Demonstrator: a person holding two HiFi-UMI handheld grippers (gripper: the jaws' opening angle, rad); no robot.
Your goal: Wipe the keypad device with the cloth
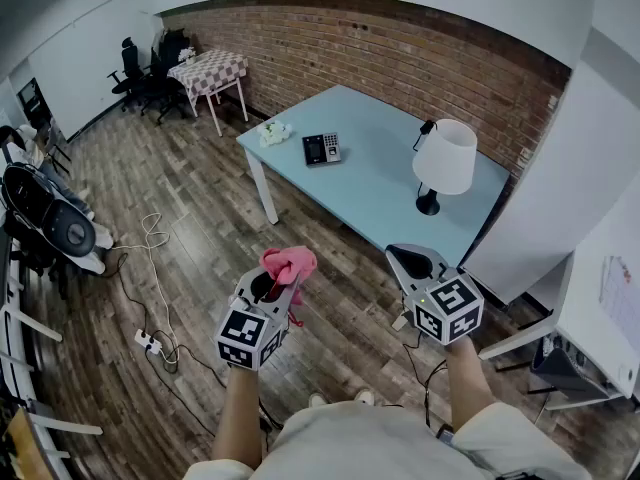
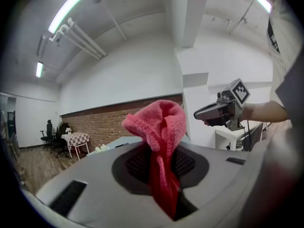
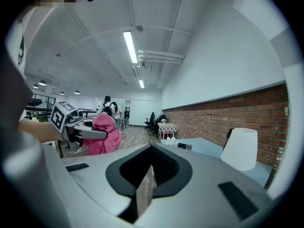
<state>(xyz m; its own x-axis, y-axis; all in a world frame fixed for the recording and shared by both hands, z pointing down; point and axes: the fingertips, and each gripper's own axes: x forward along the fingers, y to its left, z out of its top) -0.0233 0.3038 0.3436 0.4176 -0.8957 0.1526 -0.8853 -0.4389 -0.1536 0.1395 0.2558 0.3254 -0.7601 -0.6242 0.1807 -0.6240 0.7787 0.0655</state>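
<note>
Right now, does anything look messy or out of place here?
Only the white cable: it lies in loose loops across the wooden floor, left of the table. Nothing on the table looks spilled or tipped.

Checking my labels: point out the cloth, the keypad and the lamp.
cloth point(image 1: 290, 263), head view, on its bunched pink top.
keypad point(image 1: 322, 149), head view, on the middle of its dark face.
lamp point(image 1: 446, 156), head view, on the white shade.
</note>
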